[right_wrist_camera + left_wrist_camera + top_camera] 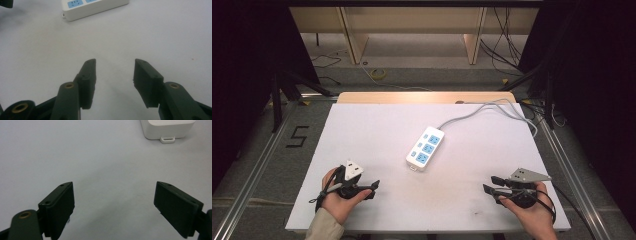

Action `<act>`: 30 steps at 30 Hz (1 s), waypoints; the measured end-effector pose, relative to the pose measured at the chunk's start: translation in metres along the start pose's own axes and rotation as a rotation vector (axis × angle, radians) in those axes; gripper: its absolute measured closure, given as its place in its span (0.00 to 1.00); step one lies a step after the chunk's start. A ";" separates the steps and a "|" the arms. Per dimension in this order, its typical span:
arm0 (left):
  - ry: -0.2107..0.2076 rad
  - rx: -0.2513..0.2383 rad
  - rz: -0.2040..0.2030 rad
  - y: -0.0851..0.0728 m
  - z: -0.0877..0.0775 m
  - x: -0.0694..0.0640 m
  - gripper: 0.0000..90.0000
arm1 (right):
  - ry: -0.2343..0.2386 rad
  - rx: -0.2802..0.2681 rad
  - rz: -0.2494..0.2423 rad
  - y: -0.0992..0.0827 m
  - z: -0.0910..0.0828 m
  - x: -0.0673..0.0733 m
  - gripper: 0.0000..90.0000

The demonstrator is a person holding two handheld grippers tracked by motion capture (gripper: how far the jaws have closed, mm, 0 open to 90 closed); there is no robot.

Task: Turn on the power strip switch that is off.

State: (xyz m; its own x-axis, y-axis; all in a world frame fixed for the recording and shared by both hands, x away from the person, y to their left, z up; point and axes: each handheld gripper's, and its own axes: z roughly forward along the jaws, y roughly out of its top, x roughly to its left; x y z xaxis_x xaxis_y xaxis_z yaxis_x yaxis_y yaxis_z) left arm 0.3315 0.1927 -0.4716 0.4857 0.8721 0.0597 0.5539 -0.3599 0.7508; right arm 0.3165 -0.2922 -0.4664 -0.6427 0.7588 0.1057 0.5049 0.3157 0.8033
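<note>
A white power strip with blue sockets lies near the middle of the white table, its grey cable running off to the back right. Its near end, with a small hanging loop, shows in the left gripper view as power strip and at the top of the right gripper view as power strip. My left gripper sits at the front left, held in a hand, jaws wide open with nothing between them. My right gripper rests at the front right, open and empty, pointing left.
Grey cable curls off the table's back right edge. Beyond the table stand wooden furniture legs and loose floor cables. A floor marking "5" lies left of the table. Metal rails flank both sides.
</note>
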 end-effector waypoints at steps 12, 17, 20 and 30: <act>-0.008 0.008 0.010 0.000 0.002 -0.002 0.20 | -0.021 0.066 -0.111 0.008 -0.001 0.006 0.93; -0.003 0.008 0.002 0.000 0.003 -0.001 0.20 | -0.032 0.091 -0.139 0.013 -0.002 0.007 1.00; -0.002 0.010 0.001 0.000 0.003 0.000 0.20 | -0.032 0.102 -0.139 0.016 -0.002 0.007 1.00; 0.000 0.009 0.004 0.000 0.004 -0.002 0.20 | -0.015 0.153 -0.129 0.024 0.000 0.011 1.00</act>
State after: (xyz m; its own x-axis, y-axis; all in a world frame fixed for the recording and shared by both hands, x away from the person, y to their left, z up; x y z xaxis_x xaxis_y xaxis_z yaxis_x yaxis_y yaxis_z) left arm 0.3332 0.1898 -0.4740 0.4882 0.8705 0.0624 0.5582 -0.3664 0.7444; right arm 0.3217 -0.2765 -0.4460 -0.6998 0.7143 -0.0019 0.5011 0.4928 0.7113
